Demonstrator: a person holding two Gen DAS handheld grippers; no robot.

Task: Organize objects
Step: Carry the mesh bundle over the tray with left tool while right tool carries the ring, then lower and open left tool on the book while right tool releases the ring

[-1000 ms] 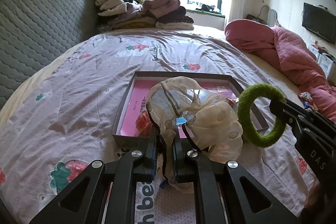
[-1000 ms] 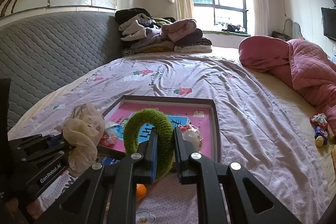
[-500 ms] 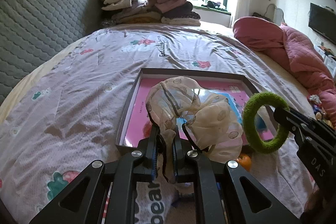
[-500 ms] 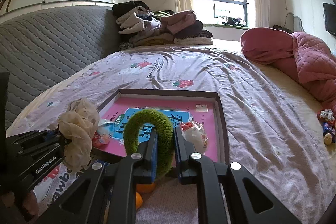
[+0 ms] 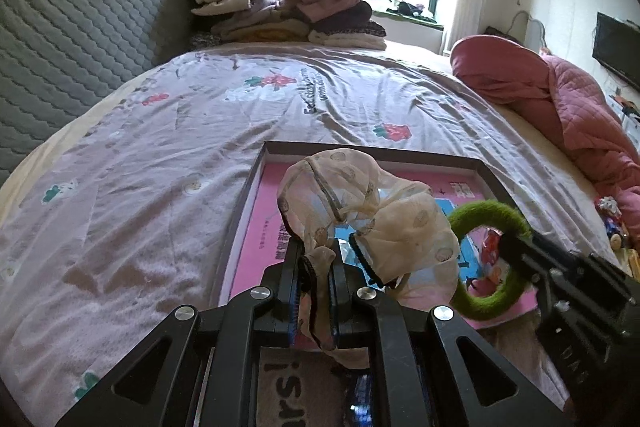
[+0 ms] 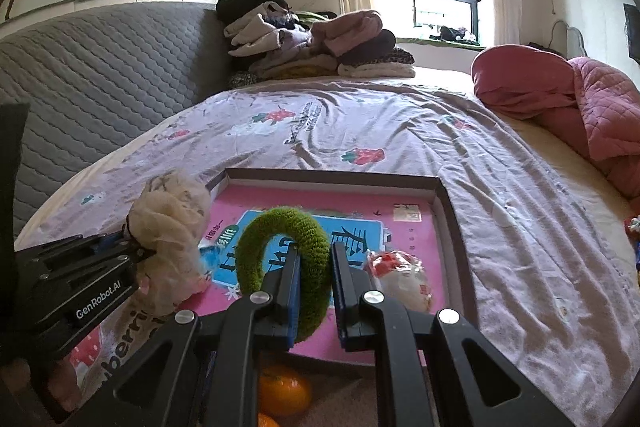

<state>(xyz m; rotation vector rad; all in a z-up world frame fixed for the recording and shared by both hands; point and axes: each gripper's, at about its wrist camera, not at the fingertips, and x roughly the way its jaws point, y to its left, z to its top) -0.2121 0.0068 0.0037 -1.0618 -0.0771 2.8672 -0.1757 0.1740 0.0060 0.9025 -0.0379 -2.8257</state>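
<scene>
My left gripper [image 5: 314,263] is shut on a sheer beige scrunchie [image 5: 360,211] and holds it over the near left part of a shallow box [image 5: 360,150] with a pink printed floor. My right gripper [image 6: 314,263] is shut on a fuzzy green scrunchie [image 6: 280,227] and holds it over the box [image 6: 444,203]. The green scrunchie also shows in the left wrist view [image 5: 490,213], the beige one in the right wrist view [image 6: 172,223]. A wrapped snack [image 6: 400,275] lies in the box beside the right gripper.
The box sits on a bed with a lilac strawberry-print sheet [image 5: 160,163]. Oranges [image 6: 282,391] lie below the right gripper. Folded clothes [image 5: 280,11] are stacked at the far end, a pink quilt [image 5: 560,99] lies right, small toys [image 5: 610,217] near the right edge.
Both grippers have moved forward and lower over the box, each still holding its scrunchie. The box now looks larger and nearer in both views.
</scene>
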